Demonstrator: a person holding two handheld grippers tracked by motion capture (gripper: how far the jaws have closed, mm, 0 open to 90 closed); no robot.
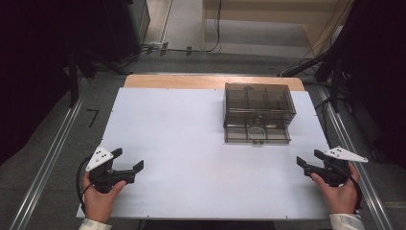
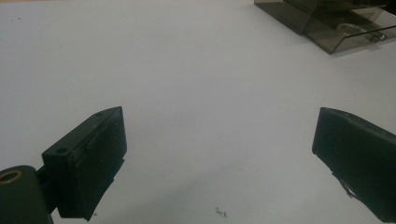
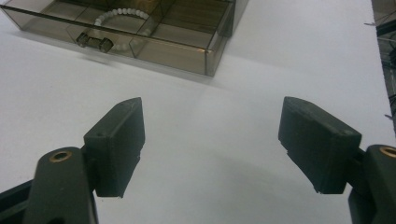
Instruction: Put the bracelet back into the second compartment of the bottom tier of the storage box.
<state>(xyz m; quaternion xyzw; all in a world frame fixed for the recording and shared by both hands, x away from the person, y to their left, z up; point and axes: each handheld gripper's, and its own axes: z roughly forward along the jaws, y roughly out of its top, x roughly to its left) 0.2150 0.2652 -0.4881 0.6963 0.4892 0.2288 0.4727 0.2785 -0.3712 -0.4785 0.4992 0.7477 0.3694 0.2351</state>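
- Hands at the near edge of the white table [image 1: 191, 158]: left hand [image 1: 98, 194] at the near left corner, right hand [image 1: 341, 191] at the near right corner, pale sleeve cuffs at the bottom edge.
- Left gripper [image 1: 129, 160] held just above the tabletop, jaws spread wide, nothing between them; grey three-cornered plate on top, black cable looping beside the hand.
- Right gripper [image 1: 310, 160] likewise released, jaws wide apart and empty, pointing inward across the table.
- Bare white surface between both pairs of jaws in the two gripper views; a tiny dark speck [image 2: 221, 212] near the left gripper.
- Farther off, right of centre: smoky clear drawer box [image 1: 258, 111], well apart from both grippers, lower drawer [image 3: 140, 32] pulled out toward the person.
- Inside that drawer, in a middle compartment: white bead bracelet [image 3: 122, 18], behind the small front handle [image 3: 95, 42].
- Beyond the table's wooden far edge: grey floor, cables, dark stands.
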